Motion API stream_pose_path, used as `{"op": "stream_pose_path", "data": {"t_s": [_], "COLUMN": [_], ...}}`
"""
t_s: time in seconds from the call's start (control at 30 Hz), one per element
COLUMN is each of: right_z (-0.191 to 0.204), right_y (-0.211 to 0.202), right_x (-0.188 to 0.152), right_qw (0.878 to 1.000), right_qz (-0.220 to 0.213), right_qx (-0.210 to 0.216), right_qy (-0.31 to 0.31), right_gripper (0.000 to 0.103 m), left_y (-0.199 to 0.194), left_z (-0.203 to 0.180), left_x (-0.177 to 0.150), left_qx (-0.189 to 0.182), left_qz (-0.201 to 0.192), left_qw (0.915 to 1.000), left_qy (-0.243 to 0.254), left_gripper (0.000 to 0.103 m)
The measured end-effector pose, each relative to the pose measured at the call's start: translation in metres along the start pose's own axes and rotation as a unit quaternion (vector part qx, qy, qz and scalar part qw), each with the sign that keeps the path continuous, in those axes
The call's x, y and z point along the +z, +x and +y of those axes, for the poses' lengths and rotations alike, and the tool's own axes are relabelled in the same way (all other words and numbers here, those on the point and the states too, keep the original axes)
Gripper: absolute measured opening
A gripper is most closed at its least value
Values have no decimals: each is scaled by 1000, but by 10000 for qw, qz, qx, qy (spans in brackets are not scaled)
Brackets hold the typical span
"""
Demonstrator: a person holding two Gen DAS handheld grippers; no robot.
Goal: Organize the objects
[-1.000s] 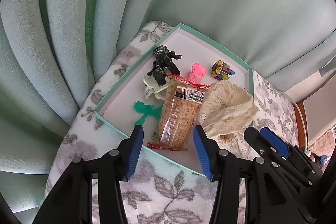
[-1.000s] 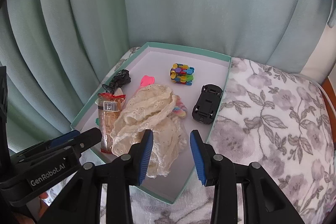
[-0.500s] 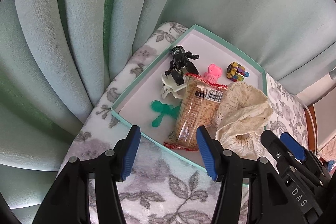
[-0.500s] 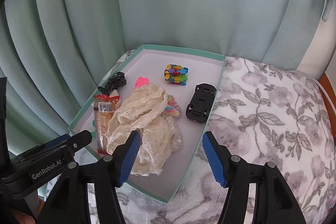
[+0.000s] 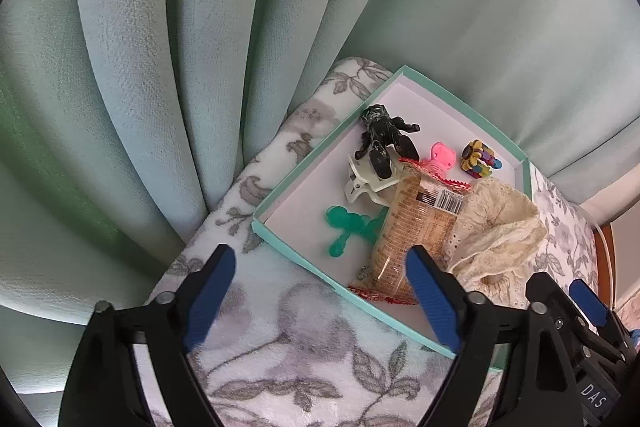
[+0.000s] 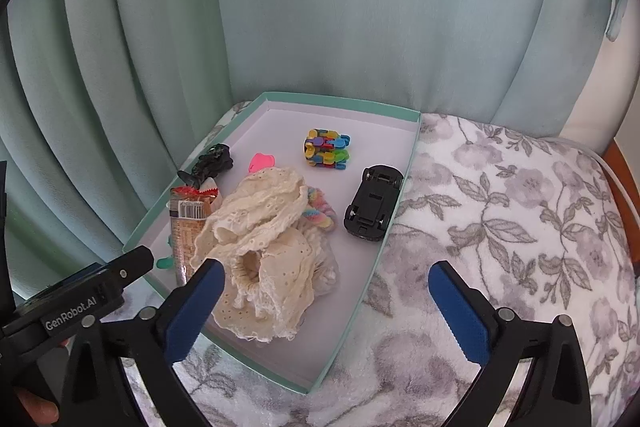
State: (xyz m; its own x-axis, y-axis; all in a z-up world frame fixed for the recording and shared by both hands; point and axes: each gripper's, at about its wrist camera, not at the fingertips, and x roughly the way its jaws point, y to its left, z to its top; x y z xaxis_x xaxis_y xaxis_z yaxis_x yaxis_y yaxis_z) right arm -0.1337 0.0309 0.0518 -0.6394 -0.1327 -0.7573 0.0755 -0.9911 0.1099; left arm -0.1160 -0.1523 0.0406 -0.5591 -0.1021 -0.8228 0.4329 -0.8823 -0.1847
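Tongs (image 6: 326,301) agape above floral blanket (image 6: 500,227)

- The left wrist camera looks forward and down between its blue fingers (image 5: 208,291), near the left corner of the teal tray (image 5: 280,239).
- The right wrist camera looks from the tray's (image 6: 384,247) near right side, toward the curtain (image 6: 360,7).
- Both views share the tray, the lace cloth (image 6: 264,239) and the curtain.

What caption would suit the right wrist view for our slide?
Open right gripper above a teal tray holding a cream lace cloth, black toy car and colourful block toy.
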Motion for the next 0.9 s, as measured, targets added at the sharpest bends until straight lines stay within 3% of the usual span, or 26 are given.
{"op": "stream_pose_path", "data": {"t_s": [0.57,0.9], "right_z": [-1,-13], "right_y": [-7,-42], "right_x": [1,15], "right_qw": [10000,9995], "right_qz": [-11,-266], "right_qx": [41,-14], "right_qy": [39,169], "right_gripper": [103,103], "left_y": [-3,-45], "left_z": [1,-19], "left_x": [2,12], "left_qx": [31,-44], "left_qz": [-138,-379], "left_qw": [9999,9988], "left_qy": [-10,318], "left_gripper": [101,101]}}
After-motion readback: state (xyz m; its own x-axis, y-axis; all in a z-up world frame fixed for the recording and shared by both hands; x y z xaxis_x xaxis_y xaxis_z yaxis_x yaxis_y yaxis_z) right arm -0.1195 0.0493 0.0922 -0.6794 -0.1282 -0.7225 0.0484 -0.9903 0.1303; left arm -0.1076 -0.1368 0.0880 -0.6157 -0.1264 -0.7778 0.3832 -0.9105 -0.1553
